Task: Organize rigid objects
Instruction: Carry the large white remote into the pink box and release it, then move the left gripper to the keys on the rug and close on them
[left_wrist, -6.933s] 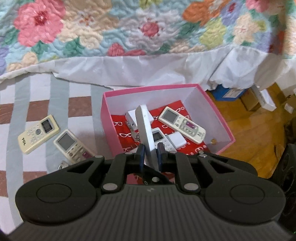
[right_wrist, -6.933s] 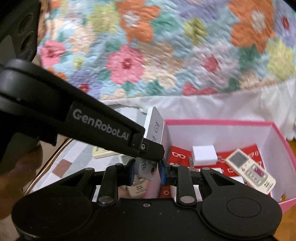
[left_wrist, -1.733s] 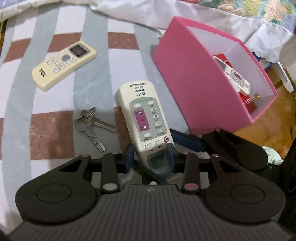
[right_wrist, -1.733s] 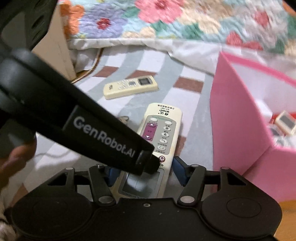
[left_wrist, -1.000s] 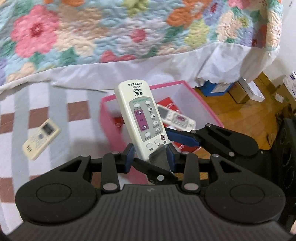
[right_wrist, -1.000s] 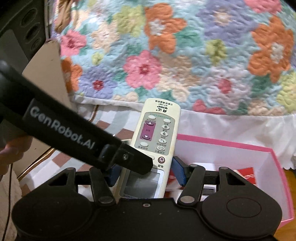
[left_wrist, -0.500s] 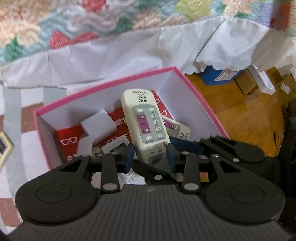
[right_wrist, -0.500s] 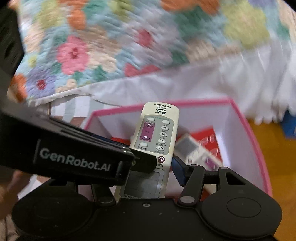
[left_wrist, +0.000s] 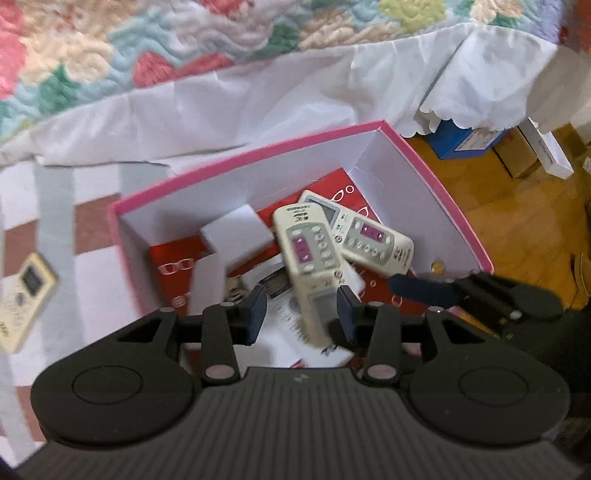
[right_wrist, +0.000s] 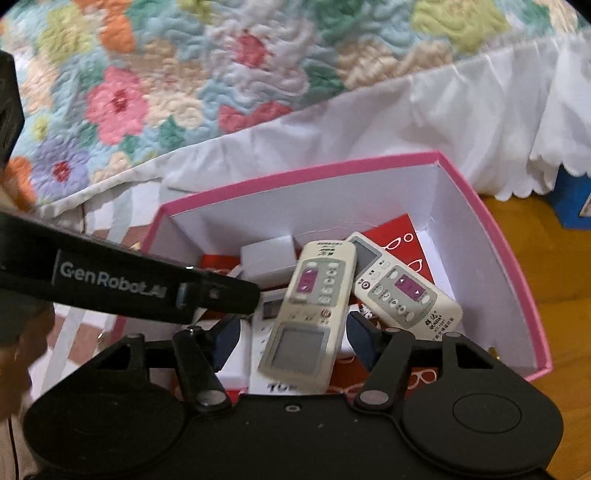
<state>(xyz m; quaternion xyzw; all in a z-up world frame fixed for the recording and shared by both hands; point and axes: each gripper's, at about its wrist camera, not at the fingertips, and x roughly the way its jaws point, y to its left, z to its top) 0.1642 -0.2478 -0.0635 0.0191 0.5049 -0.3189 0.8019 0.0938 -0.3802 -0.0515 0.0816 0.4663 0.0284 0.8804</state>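
A pink box (left_wrist: 436, 173) (right_wrist: 491, 229) holds several items. A cream remote with a purple button panel (left_wrist: 306, 258) (right_wrist: 314, 302) lies tilted inside it, blurred, partly on a second cream remote (left_wrist: 369, 236) (right_wrist: 402, 288) and on white blocks (left_wrist: 236, 236) (right_wrist: 269, 258). My left gripper (left_wrist: 301, 308) is open, its fingers apart on either side of the remote's lower end. My right gripper (right_wrist: 293, 338) is open too, its fingers clear of the remote. Another cream remote (left_wrist: 26, 295) lies on the striped mat left of the box.
A floral quilt with a white skirt (left_wrist: 258, 96) (right_wrist: 332, 122) hangs behind the box. Wooden floor (left_wrist: 517, 221) lies to the right, with a blue box (left_wrist: 465, 136) and cartons. The left gripper's arm (right_wrist: 122, 280) crosses the right wrist view.
Both grippers have opened and let go of the remote with the purple panel. It has dropped into the pink box and tilted onto the other remote.
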